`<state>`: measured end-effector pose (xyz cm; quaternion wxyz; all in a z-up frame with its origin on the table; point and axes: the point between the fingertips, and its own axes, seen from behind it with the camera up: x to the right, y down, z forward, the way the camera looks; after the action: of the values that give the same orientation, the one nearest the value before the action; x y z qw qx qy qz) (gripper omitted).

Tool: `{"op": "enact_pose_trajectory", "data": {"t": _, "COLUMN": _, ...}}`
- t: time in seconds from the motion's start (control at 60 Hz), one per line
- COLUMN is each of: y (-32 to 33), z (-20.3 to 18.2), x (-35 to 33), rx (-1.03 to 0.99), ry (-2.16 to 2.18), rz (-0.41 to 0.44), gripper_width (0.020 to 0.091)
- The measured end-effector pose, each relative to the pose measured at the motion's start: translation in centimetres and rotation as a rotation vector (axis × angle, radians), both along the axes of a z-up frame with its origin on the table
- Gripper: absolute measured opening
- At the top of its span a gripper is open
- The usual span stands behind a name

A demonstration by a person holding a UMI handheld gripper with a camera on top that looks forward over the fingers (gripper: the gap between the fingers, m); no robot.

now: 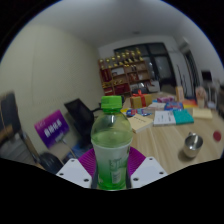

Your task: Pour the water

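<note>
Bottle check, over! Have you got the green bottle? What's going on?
Fingers shut on green bottle, upright, cap on. Metal bowl ahead on table, apart from bottle. Nothing poured yet.

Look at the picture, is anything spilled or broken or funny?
Nothing stands out. The clear green plastic bottle with a green cap stands upright and closed between the gripper fingers, with no spill visible. The small round metal bowl sits upright on the wooden table beyond.
</note>
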<state>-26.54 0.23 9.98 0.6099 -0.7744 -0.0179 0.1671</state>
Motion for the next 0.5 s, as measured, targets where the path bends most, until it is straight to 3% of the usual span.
{"op": "enact_pose_trajectory", "data": {"t": 0.117, "y": 1.1, "z": 3.9, "x": 1.9, "rx": -0.113, "ry": 0.432, "rz": -0.055, "gripper_width": 0.0383}}
{"op": "enact_pose_trajectory", "data": {"t": 0.3, "y": 3.1, "z": 5.6, "x": 10.2, "rx": -0.299, "ry": 1.299, "rz": -0.091, "gripper_width": 0.0381}}
{"op": "enact_pose_trajectory", "data": {"t": 0.317, "y": 2.4, "z": 6.8, "x": 8.7, "rx": -0.318, "ry": 1.381, "rz": -0.142, "gripper_width": 0.0384}}
{"op": "enact_pose_trajectory", "data": {"t": 0.333, "y": 1.4, "z": 7.1, "x": 8.9, "rx": -0.328, "ry": 1.448, "rz": -0.119, "gripper_width": 0.0379}}
{"op": "enact_pose_trajectory", "data": {"t": 0.367, "y": 2.0, "z": 5.2, "x": 10.9, "rx": -0.359, "ry": 1.566, "rz": -0.105, "gripper_width": 0.038}}
{"op": "enact_pose_trajectory", "data": {"t": 0.5, "y": 0.6, "z": 3.6, "x": 12.6, "rx": -0.428, "ry": 1.797, "rz": -0.112, "gripper_width": 0.0384}}
